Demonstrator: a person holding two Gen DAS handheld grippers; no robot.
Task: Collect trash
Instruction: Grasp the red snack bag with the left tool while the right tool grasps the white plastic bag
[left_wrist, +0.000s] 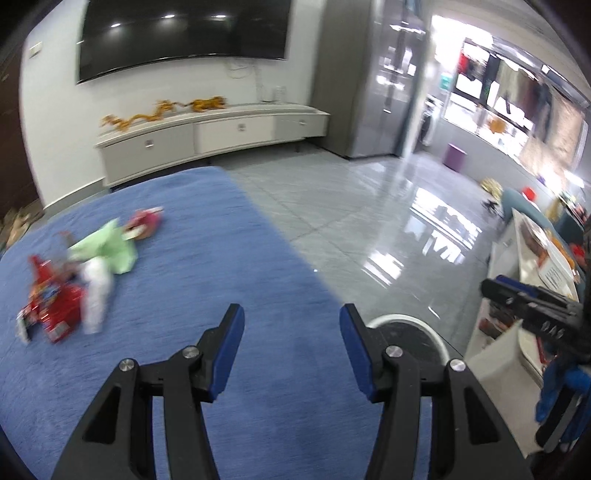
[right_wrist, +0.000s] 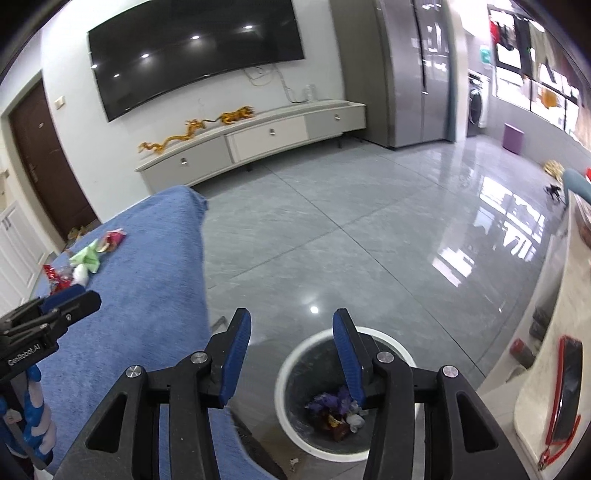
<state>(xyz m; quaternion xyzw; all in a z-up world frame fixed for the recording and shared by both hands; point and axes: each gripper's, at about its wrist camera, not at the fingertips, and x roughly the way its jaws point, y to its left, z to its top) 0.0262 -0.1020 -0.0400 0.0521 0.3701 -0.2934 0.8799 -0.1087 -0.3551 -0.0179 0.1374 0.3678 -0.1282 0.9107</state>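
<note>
Trash lies in a heap on the blue cloth (left_wrist: 207, 266): red wrappers (left_wrist: 51, 306), a white crumpled piece (left_wrist: 96, 291), a light green wrapper (left_wrist: 107, 247) and a pink-red wrapper (left_wrist: 146, 223). The heap also shows in the right wrist view (right_wrist: 86, 258). My left gripper (left_wrist: 291, 317) is open and empty above the cloth, right of the heap. My right gripper (right_wrist: 291, 321) is open and empty above a white-rimmed bin (right_wrist: 295, 354) that holds purple, white and red trash (right_wrist: 334, 410). The bin rim (left_wrist: 436, 332) shows behind my left gripper's right finger.
Glossy grey tile floor (right_wrist: 369, 240) stretches right of the cloth. A white TV cabinet (right_wrist: 258, 140) stands under a wall TV (right_wrist: 195, 51). A white side table (right_wrist: 546, 369) with a red-edged black item stands on the right. A purple stool (right_wrist: 513, 137) is far back.
</note>
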